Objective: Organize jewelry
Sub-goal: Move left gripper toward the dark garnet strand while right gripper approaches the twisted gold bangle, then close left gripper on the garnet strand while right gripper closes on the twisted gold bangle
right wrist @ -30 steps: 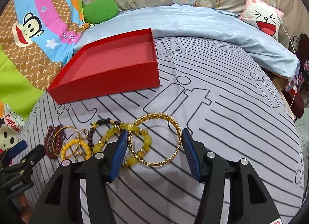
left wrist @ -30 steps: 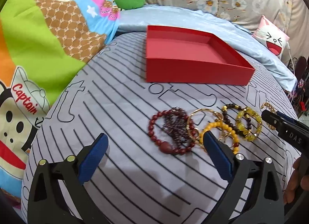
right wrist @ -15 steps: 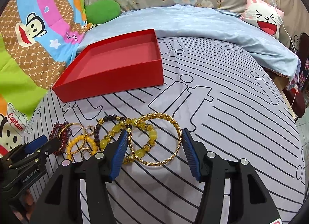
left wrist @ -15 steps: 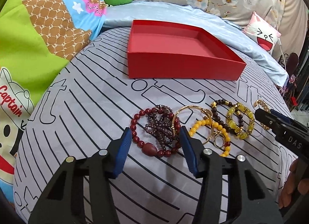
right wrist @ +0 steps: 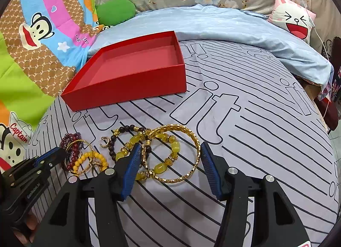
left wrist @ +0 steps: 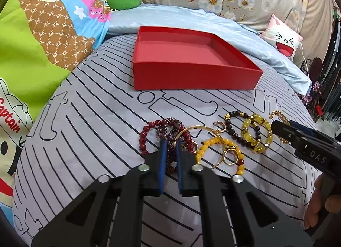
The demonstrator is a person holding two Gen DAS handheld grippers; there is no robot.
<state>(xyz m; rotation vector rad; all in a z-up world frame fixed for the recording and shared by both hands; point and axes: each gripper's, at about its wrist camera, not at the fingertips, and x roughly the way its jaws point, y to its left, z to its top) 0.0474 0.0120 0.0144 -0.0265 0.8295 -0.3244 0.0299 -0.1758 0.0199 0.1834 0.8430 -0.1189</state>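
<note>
The left gripper (left wrist: pixel 169 146) has just been closing, and its blue pads now pinch the purple bead bracelet (left wrist: pixel 170 128) that lies bunched inside the dark red bead bracelet (left wrist: pixel 147 138); a strand of dark beads shows in the narrow slot between the pads. The right gripper (right wrist: pixel 170 151) stands half spread, its pads on either side of the gold bangle (right wrist: pixel 181 157) at about nine and three o'clock without clearly pressing it; the left pad lies over beads of the big yellow stone bracelet (right wrist: pixel 168 153), which overlaps the bangle. Counted outward from the tongs, the heap holds six hoops of bracelet size: one dark red, one purple, one thin gold hoop (left wrist: pixel 198 131), one of small yellow beads (left wrist: pixel 215 146), one of dark brown beads (left wrist: pixel 234 127), one of big yellow stones, plus the one gold bangle, and at least two small gold rings (left wrist: pixel 231 157), though the tangle makes that count uncertain. All lie touching or overlapping in a row on the grey striped sheet (left wrist: pixel 96 129). At twelve o'clock from the heap, well apart, sits one red box (left wrist: pixel 196 76), open-topped. Beyond it are one pale blue quilt (right wrist: pixel 223 23), one green cushion (right wrist: pixel 116 10) and one laughing-face pillow (right wrist: pixel 296 23).
</note>
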